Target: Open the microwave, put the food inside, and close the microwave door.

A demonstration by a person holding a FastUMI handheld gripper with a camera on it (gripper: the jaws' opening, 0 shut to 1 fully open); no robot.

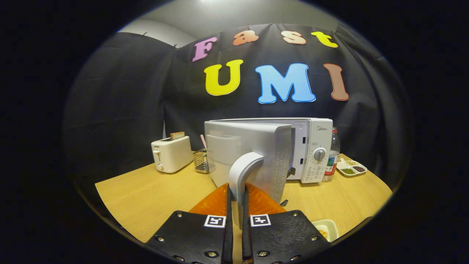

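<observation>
Two fingers (228, 205), black and slim, are pinched narrow on the curved handle (244, 172) of the microwave door (253, 146), one on each side of it, so the jaws of the gripper (236, 211) are holding that handle. The door stands swung out toward us, edge-on, its perforated inner face turned to the right. Behind it sits the white microwave (311, 146) itself, round dial (320, 154) and control panel showing on its right side, the cavity hidden behind the open door.

Down on the near right, just beside the right finger's mount, a pale dish with the food (324, 230) rests on the wooden table (146, 198), partly cut off, well outside the oven.

Left of the microwave there's a wire basket (200, 161) holding a striped straw, and further left a cream toaster (171, 154) with a slice of bread (177, 135) poking out the top. On the far right, a clear bottle (332, 154) with a red label stands touching distance from the microwave's side, and beyond it a small divided tray (351, 168) of seeds or grains lies on the table.
</observation>
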